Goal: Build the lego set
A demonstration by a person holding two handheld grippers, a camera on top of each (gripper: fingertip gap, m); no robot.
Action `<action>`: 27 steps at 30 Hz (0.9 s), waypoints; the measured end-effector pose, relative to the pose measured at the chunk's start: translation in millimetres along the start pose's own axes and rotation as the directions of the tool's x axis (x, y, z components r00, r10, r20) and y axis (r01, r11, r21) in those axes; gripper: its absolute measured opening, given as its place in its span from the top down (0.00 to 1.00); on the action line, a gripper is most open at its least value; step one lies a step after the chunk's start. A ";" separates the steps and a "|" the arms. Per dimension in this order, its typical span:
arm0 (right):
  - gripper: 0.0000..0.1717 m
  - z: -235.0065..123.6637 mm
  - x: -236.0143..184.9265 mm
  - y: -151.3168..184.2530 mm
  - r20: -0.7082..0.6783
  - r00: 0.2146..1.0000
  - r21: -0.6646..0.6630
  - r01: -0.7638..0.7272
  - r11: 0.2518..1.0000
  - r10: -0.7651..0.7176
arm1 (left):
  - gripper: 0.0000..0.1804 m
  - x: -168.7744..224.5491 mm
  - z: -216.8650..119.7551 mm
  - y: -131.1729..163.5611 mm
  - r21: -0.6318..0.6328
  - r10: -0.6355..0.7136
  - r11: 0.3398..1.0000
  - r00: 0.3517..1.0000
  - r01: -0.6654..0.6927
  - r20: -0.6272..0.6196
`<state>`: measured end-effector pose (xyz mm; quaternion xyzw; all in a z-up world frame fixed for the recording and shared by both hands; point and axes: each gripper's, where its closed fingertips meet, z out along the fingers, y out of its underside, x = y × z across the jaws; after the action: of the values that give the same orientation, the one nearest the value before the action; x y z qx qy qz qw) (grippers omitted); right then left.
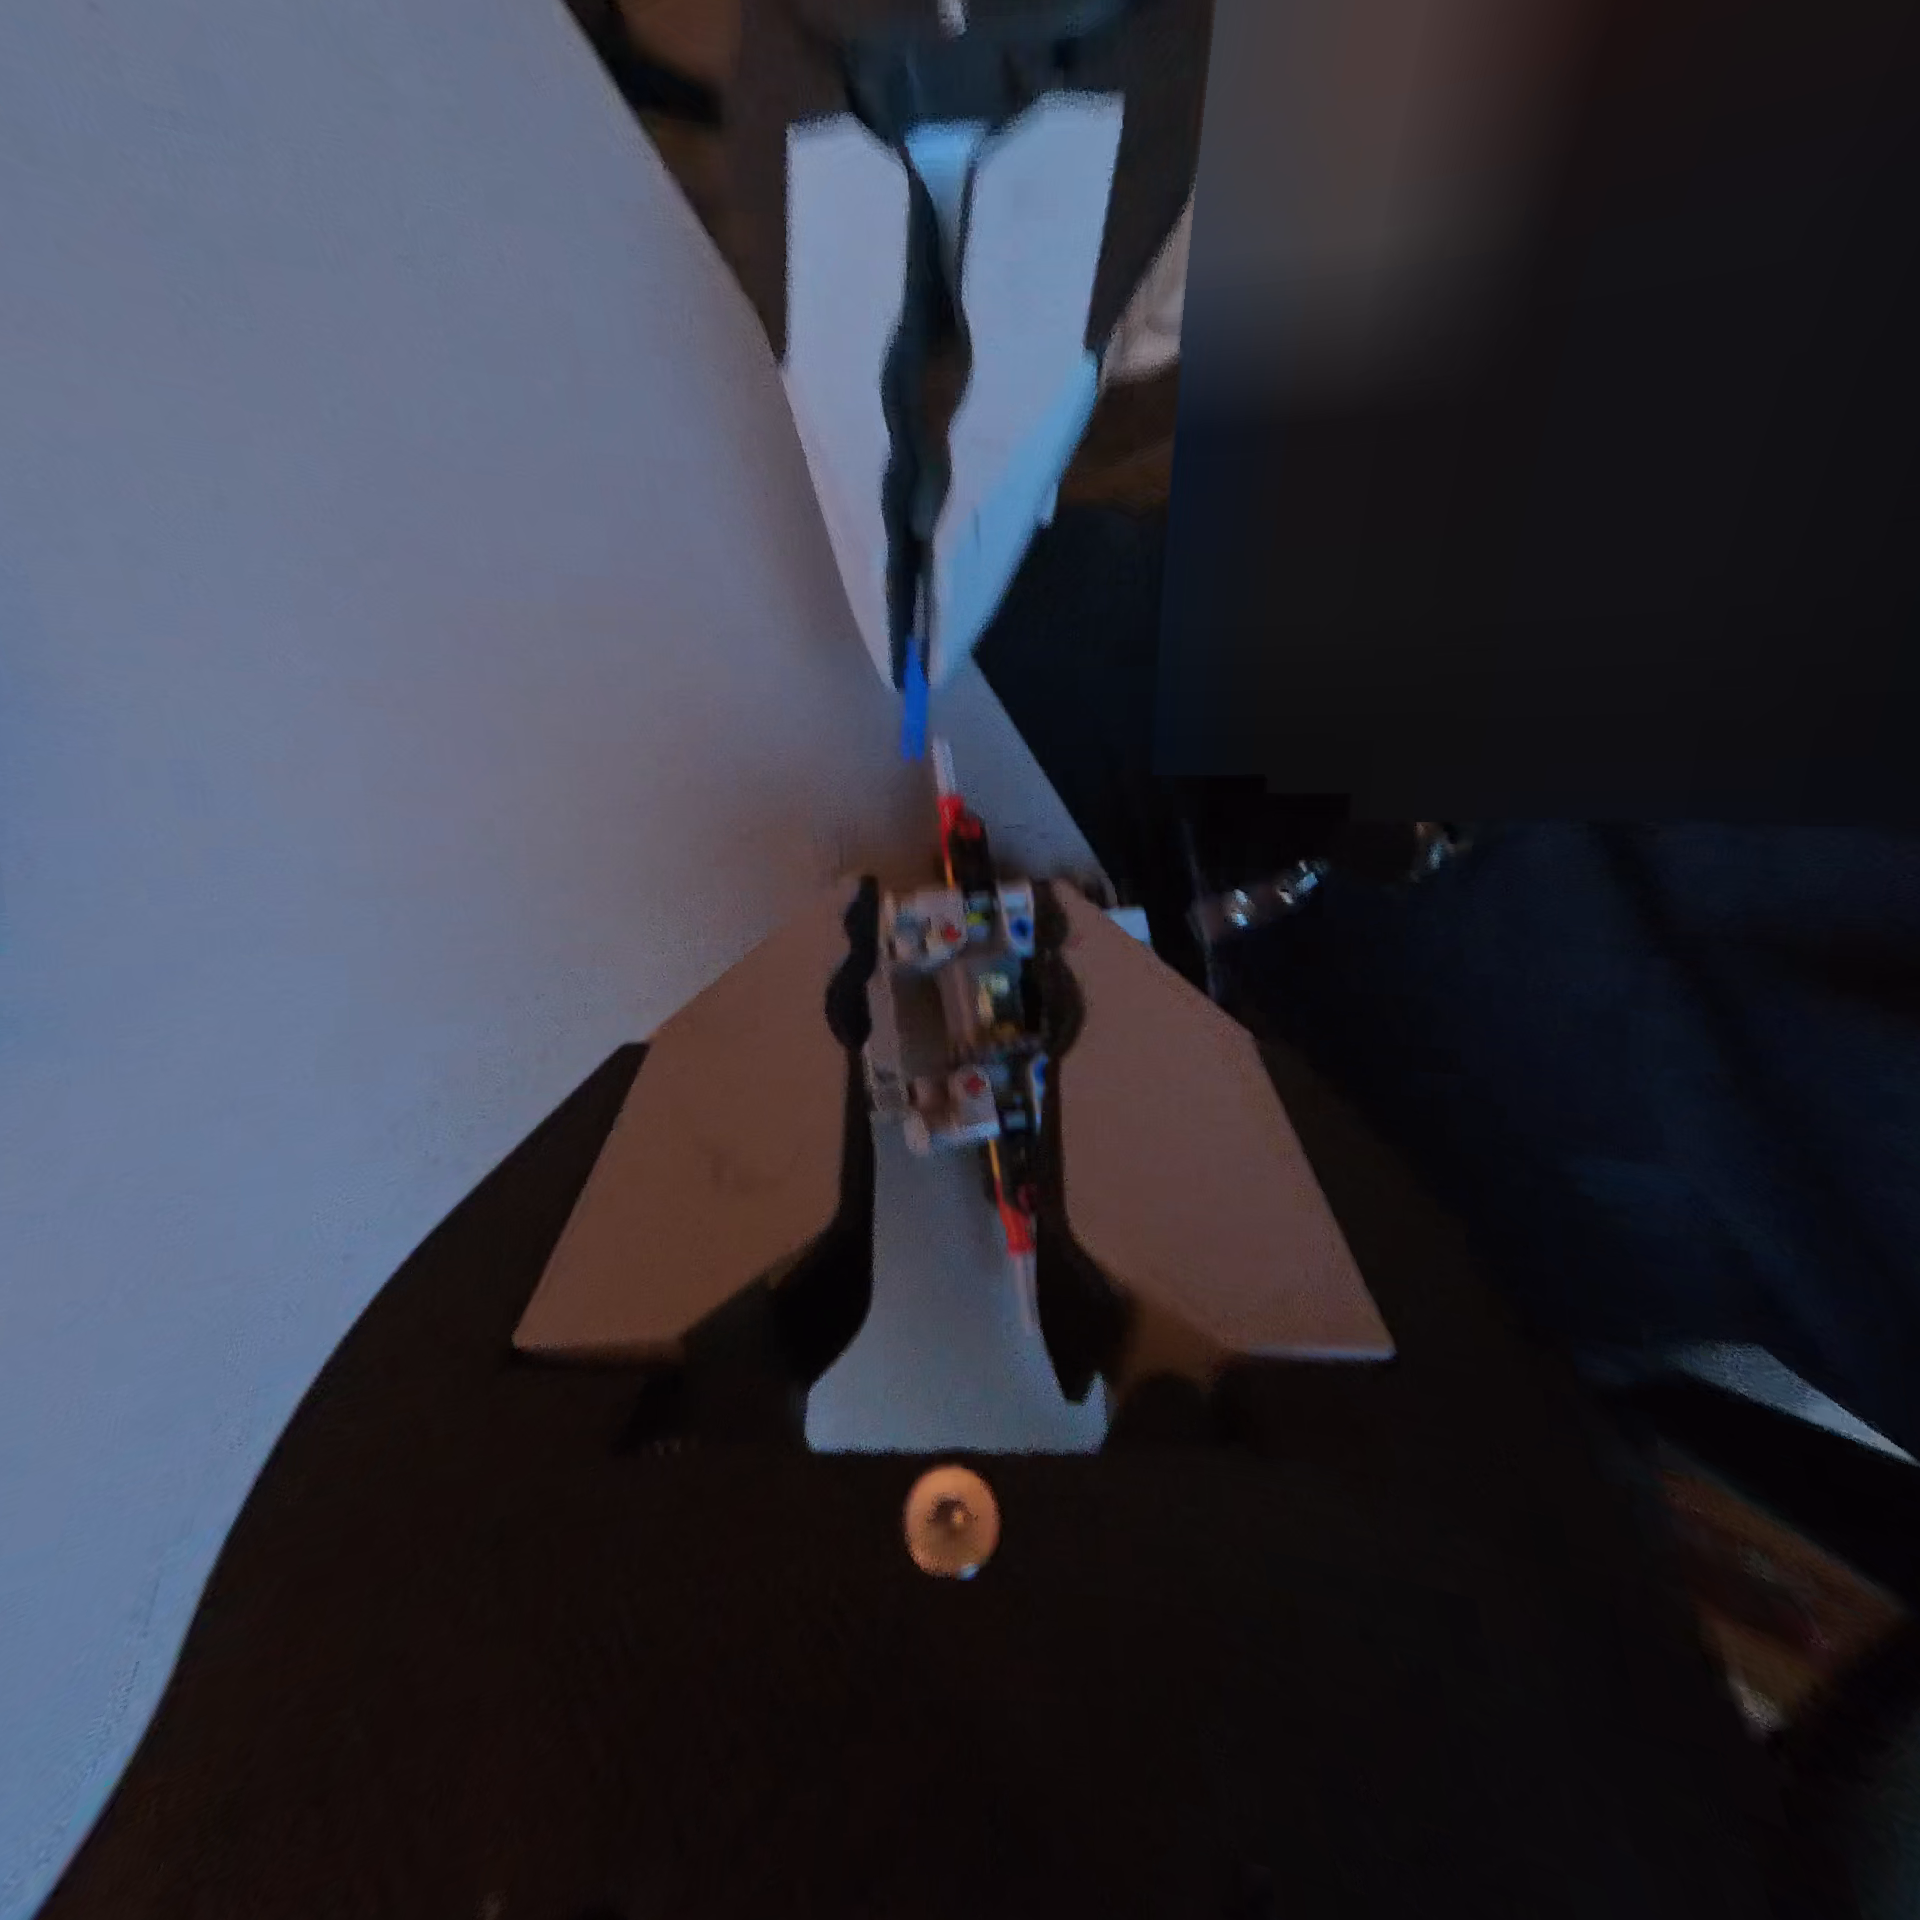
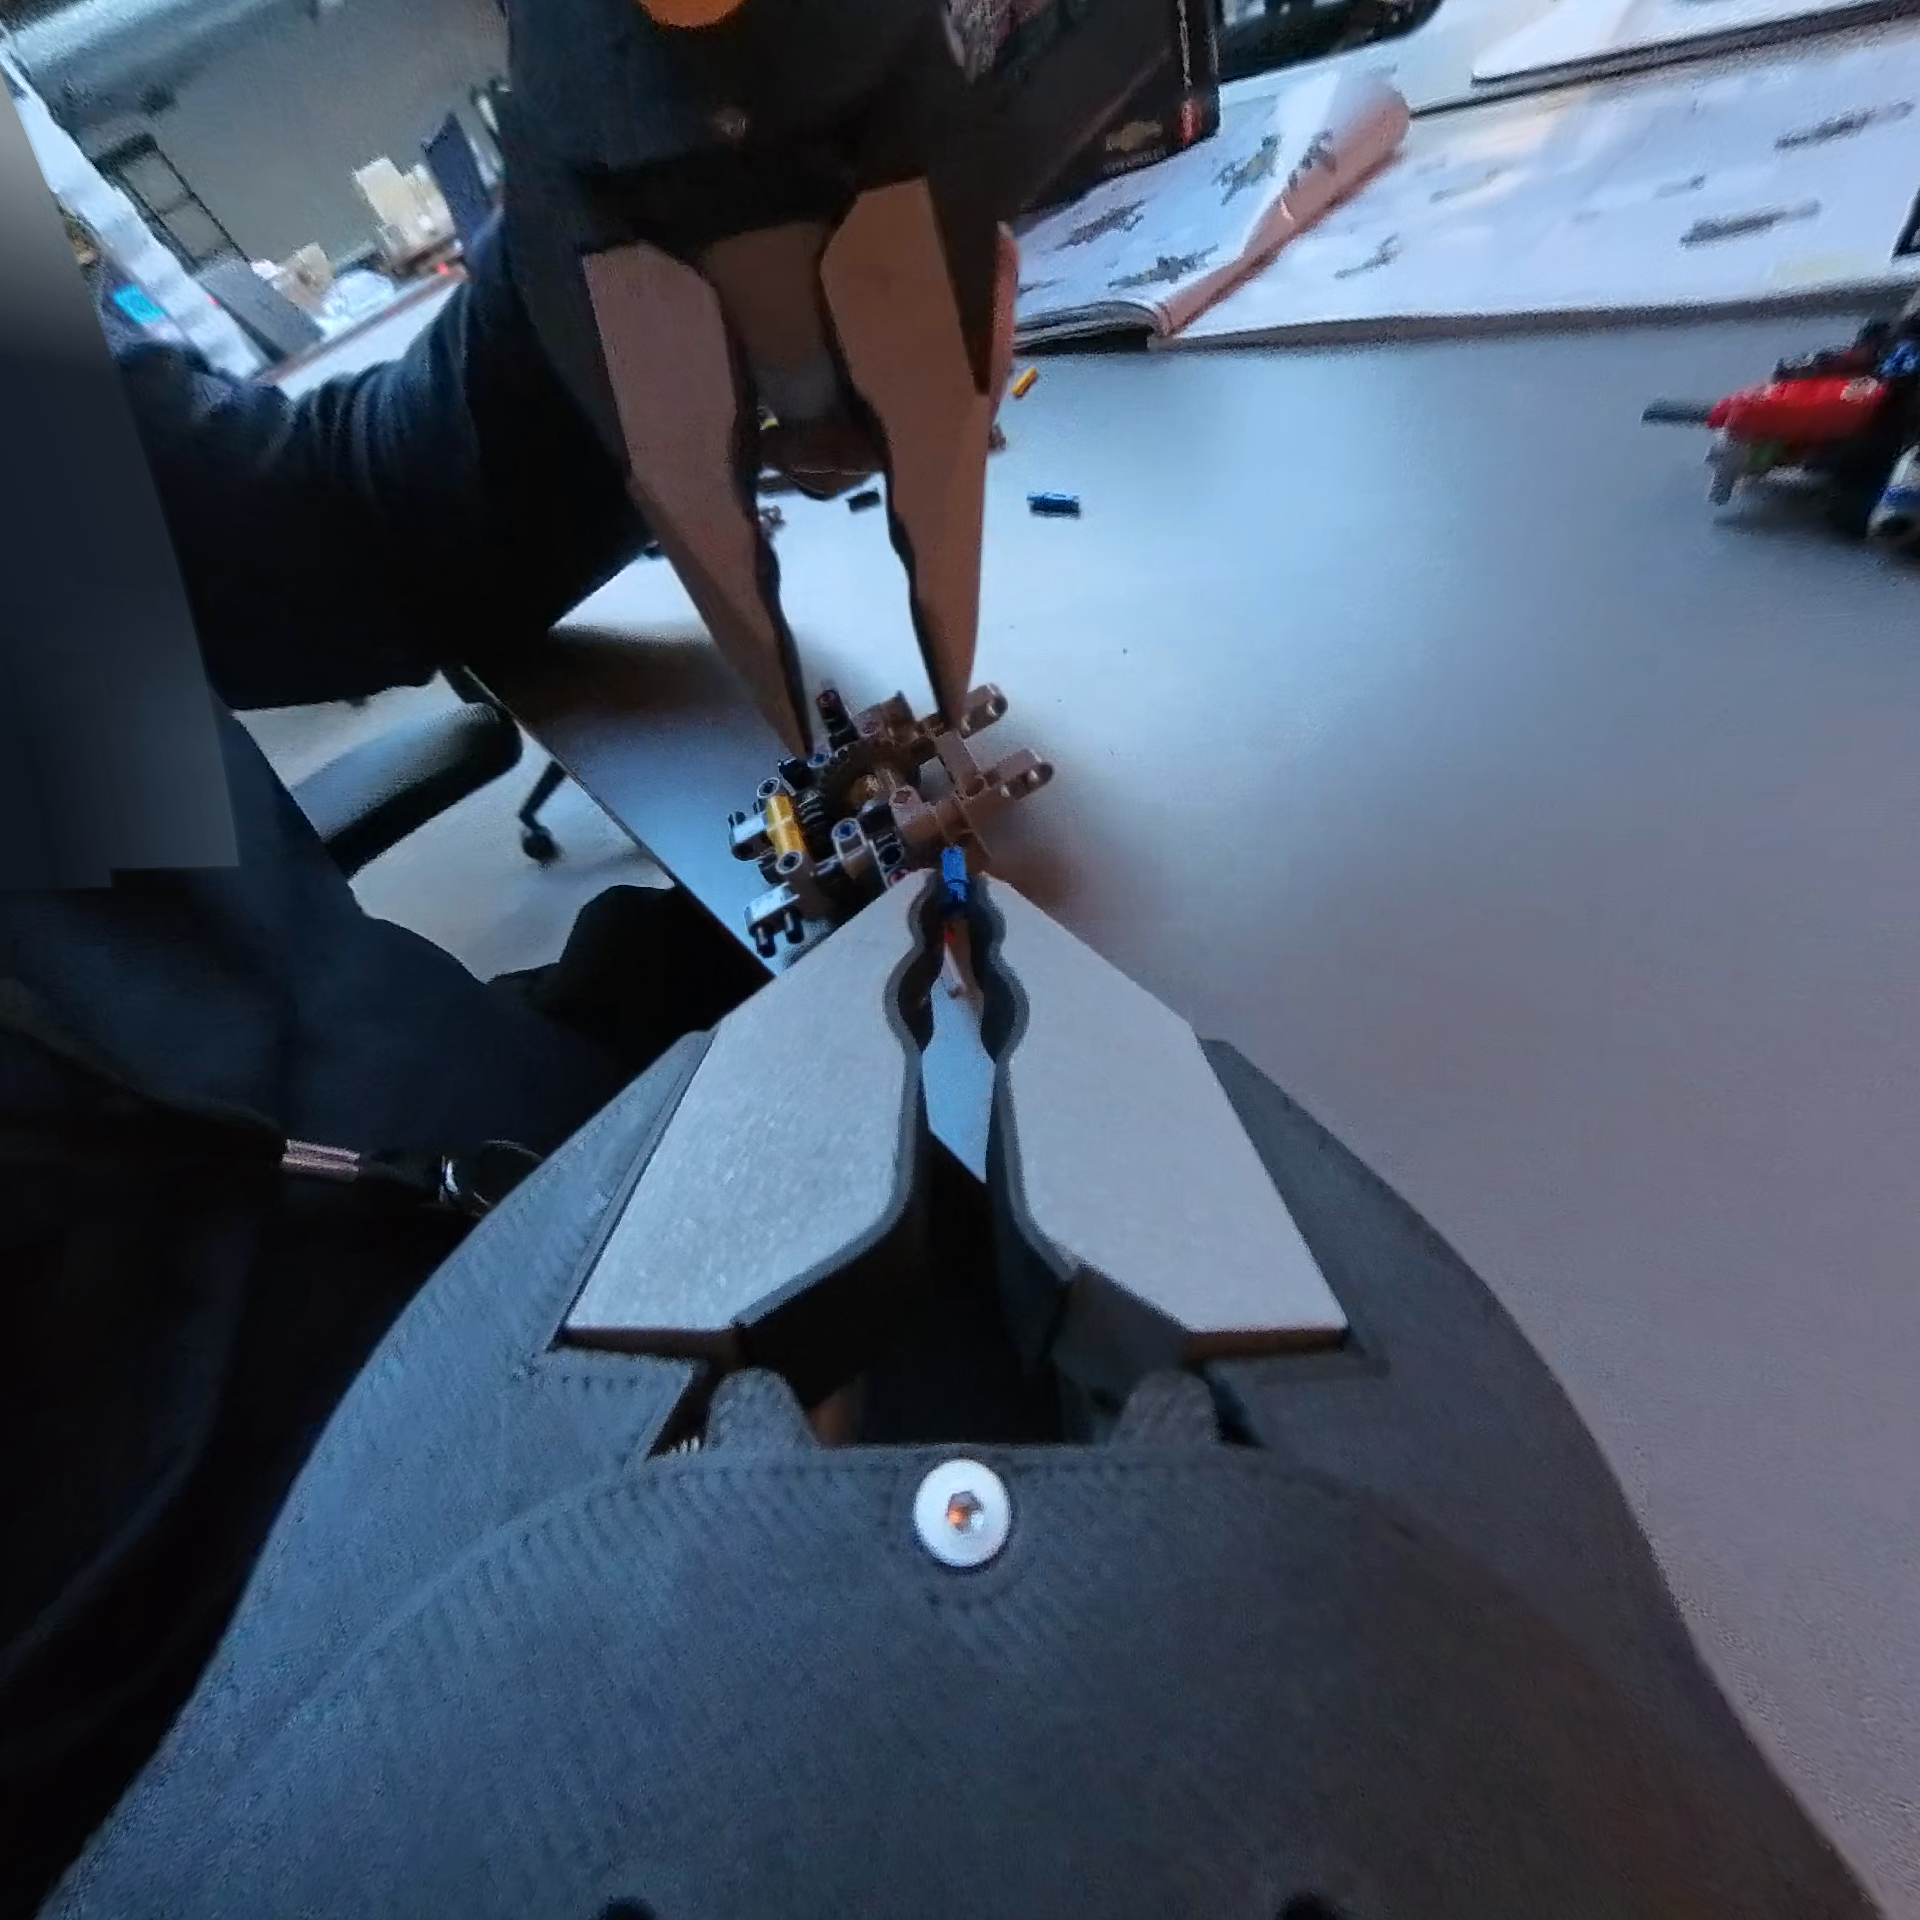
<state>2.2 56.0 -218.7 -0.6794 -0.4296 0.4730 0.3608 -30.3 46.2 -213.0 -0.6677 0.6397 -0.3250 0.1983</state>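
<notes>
Straddling the brown-and-black brick assembly point(image 2: 883, 790) at the table point(image 2: 1351, 727) edge with the left hand-held gripper point(image 1: 958, 899), half spread, fingertips at either flank; pressing or not, cannot tell through blur. Pinching a blue pin point(image 2: 951, 868) with the right hand-held gripper point(image 2: 956, 885), narrow, pin just ahead of its fingertips, touching the assembly's near side.

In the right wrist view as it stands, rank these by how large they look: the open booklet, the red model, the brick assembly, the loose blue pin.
1. open booklet
2. brick assembly and red model: look alike, and the model is cut by the edge, so unranked
3. loose blue pin

Nearness to the camera may skew all of this.
</notes>
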 end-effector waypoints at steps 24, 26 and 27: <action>0.99 13.6 2.3 6.8 0.003 0.978 0.022 -0.211 0.977 0.211 | 0.87 1.8 6.1 32.0 -0.240 -0.080 0.965 0.992 0.102 0.099; 0.99 13.2 2.6 6.5 0.004 0.977 0.024 -0.213 0.977 0.213 | 0.88 -2.3 3.4 31.2 -0.244 -0.065 0.965 0.990 0.094 0.125; 0.99 12.8 3.0 6.4 0.005 0.976 0.025 -0.216 0.976 0.216 | 0.88 -2.6 2.8 29.1 -0.240 -0.073 0.966 0.989 0.101 0.125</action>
<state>-7.8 57.5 -229.2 -0.7169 -0.3477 0.5154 0.3155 -49.5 45.3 -235.2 -0.7322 0.6325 -0.2127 0.1364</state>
